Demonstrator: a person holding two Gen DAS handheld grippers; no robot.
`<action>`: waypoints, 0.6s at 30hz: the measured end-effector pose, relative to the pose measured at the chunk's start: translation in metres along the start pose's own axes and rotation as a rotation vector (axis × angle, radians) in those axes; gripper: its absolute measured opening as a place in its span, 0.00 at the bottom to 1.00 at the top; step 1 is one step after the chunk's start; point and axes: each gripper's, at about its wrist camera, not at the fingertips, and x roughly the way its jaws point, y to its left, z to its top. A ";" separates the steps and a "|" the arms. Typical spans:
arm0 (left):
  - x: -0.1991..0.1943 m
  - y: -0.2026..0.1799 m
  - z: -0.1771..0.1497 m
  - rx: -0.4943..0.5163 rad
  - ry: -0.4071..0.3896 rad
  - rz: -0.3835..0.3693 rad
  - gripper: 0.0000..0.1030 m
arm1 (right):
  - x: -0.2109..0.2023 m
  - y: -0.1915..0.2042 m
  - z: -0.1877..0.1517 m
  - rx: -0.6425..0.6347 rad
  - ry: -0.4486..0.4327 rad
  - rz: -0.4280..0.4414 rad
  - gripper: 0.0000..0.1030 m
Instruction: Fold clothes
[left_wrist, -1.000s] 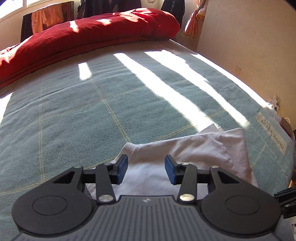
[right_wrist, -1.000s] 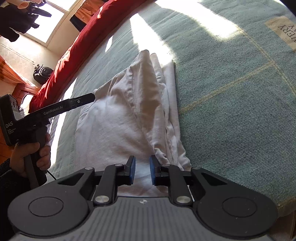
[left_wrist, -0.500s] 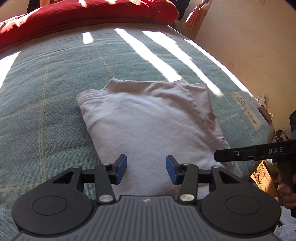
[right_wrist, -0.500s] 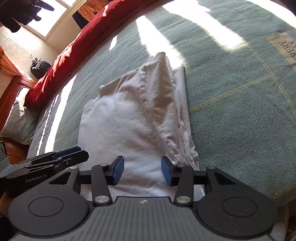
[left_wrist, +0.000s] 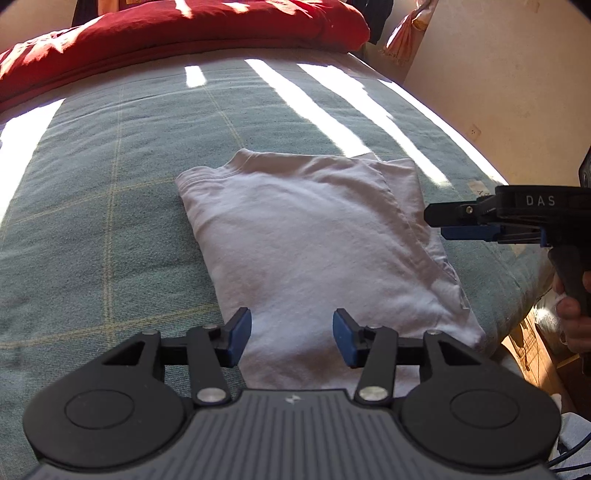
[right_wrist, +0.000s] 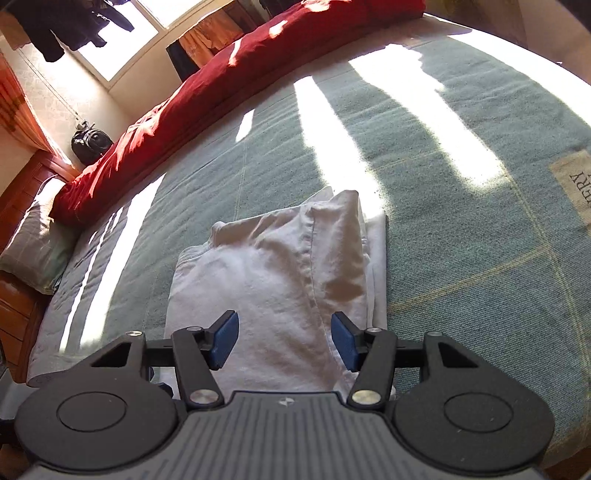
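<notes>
White garment (left_wrist: 314, 251) lay folded on the bed (left_wrist: 110, 184). We kept the left hand-held gripper (left_wrist: 291, 338) half-open and empty; the right hand-held gripper (right_wrist: 284, 339), also empty, was opening. Squaring loose right-hand layers seemed wise.

My right gripper (right_wrist: 284, 339) hangs over the near end of the folded white shirt (right_wrist: 280, 280), its blue-padded jaws opening with nothing pinched between them. The shirt lies flat on the green bedspread (right_wrist: 461, 221), a creased flap stacked along its right side, with bands of sunlight crossing the cover beyond it. At the far edge I see a red duvet (right_wrist: 207, 96), with a pillow (right_wrist: 33, 247) at far left.
</notes>
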 end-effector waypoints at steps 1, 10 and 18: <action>0.001 0.000 0.000 -0.005 0.001 -0.003 0.48 | 0.003 0.000 0.005 -0.008 -0.008 0.003 0.61; 0.007 0.007 -0.002 -0.018 0.016 0.000 0.48 | 0.052 -0.018 0.028 -0.032 -0.030 -0.031 0.61; 0.006 0.009 0.000 -0.021 -0.001 -0.004 0.48 | 0.030 -0.027 0.037 0.026 -0.115 -0.015 0.61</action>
